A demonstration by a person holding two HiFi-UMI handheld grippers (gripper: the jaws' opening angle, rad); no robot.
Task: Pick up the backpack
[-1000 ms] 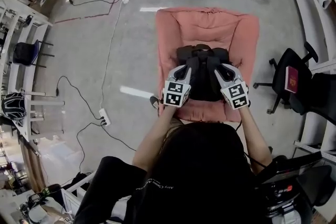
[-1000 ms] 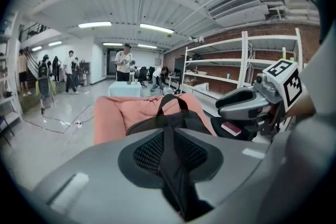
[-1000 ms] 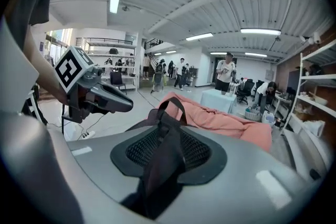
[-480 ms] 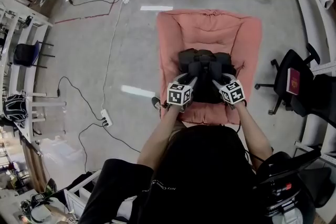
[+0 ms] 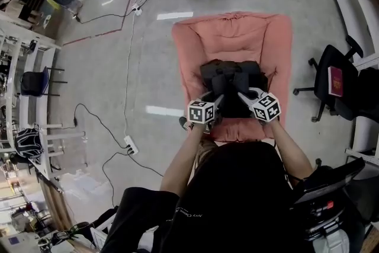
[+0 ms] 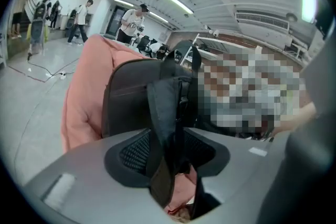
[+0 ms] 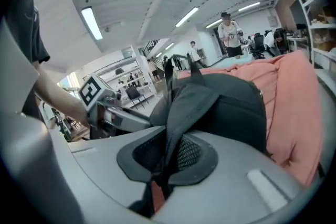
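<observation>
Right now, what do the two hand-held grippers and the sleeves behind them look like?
The left hand-held gripper and right hand-held gripper match: grey plastic bodies, black mesh-textured pads, each carrying a white cube with black square markers. The person wears a black short-sleeved top.

The head view looks steeply down from overhead onto the backpack [image 5: 231, 77] on the pink chair [image 5: 234, 38], while both gripper views sit low and very close, facing that same backpack from opposite sides

Pink armchair [image 5: 237, 38], black backpack [image 5: 232, 75] on seat
</observation>
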